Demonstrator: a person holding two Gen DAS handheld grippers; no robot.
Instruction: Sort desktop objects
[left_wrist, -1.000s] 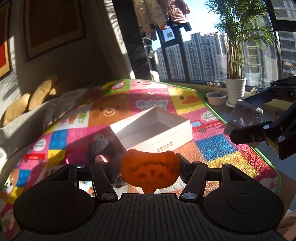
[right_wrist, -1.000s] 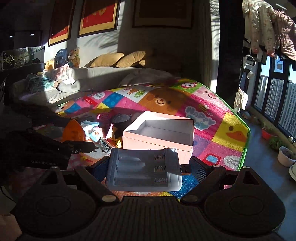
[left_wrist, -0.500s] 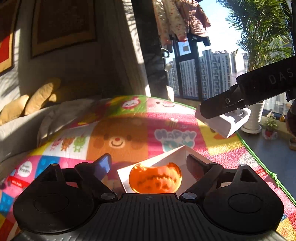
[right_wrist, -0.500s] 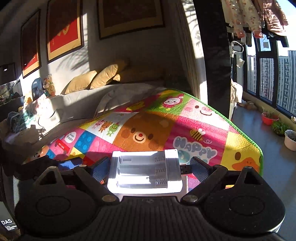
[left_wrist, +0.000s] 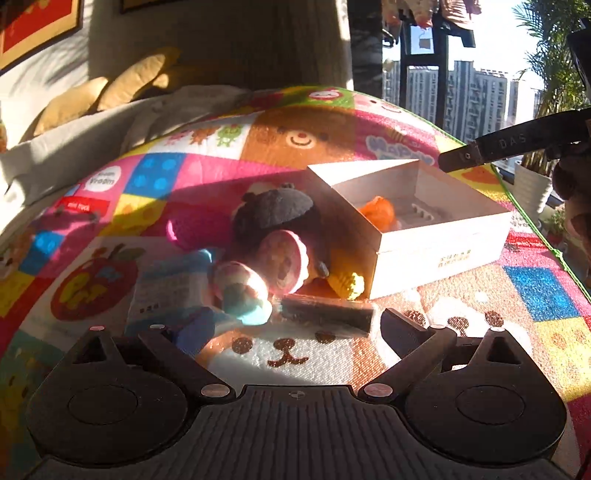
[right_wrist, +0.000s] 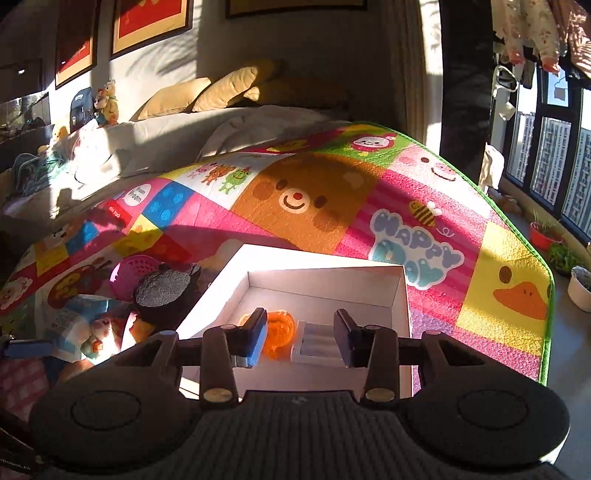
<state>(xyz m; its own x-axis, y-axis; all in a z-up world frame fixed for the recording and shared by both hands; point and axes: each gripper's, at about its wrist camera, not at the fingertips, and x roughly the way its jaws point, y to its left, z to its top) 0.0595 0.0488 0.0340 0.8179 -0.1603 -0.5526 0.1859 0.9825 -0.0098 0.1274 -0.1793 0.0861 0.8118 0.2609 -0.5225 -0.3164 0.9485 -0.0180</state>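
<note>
- The play mat (right_wrist: 317, 206), bright patchwork with a bear face, covers the surface on which everything lies.
- The white box (right_wrist: 404, 295) sits open on the mat and serves as the collecting bin; two items already lie on its floor.
- The dark round plush (left_wrist: 273, 214) heads a heap of unsorted things just left of the box, with a pink-rimmed toy and a printed packet beside it.
- The white battery holder (right_wrist: 317, 341) lies inside the box, near its front wall.
- The orange toy (right_wrist: 280, 328) lies in the box too, just beside the holder.
- The dark bar (left_wrist: 327, 314) lies on the mat in front of the heap, nearest the left claw.
- The left claw (left_wrist: 280, 332) stands wide apart and empty, low over the mat facing the heap.
- The right claw (right_wrist: 301, 338) hangs over the box, its jaws closing on nothing; the holder lies below them.
- Judgement: both drops are done; next comes picking from the heap, probably the bar, which calls for lowering the left claw astride it.
</note>
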